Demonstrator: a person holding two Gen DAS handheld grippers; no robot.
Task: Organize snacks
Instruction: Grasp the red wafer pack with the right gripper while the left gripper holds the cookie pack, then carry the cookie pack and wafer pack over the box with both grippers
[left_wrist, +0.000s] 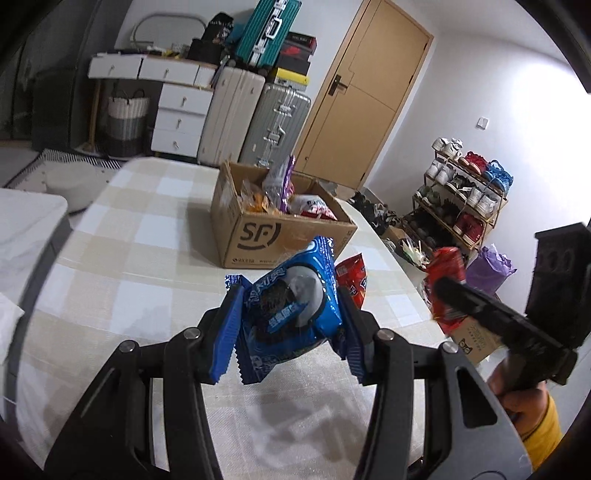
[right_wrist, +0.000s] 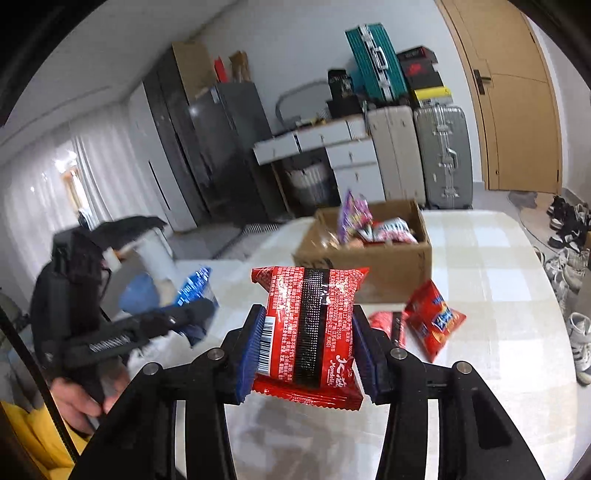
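Note:
My left gripper (left_wrist: 286, 321) is shut on a blue cookie packet (left_wrist: 291, 310) and holds it above the checked tablecloth (left_wrist: 122, 266). My right gripper (right_wrist: 308, 332) is shut on a red snack packet (right_wrist: 310, 325), also held above the table; it shows blurred at the right of the left wrist view (left_wrist: 447, 291). An open cardboard box (left_wrist: 280, 229) marked SF stands beyond, holding several snack bags; it also shows in the right wrist view (right_wrist: 369, 254). Two red packets (right_wrist: 432, 317) lie on the table in front of the box; one shows behind the blue packet (left_wrist: 352, 280).
Suitcases (left_wrist: 273, 125), a white drawer unit (left_wrist: 181, 118) and a wooden door (left_wrist: 369, 92) stand behind the table. A shoe rack (left_wrist: 461, 195) is to the right, with shoes on the floor. A dark fridge (right_wrist: 229, 147) stands at the left.

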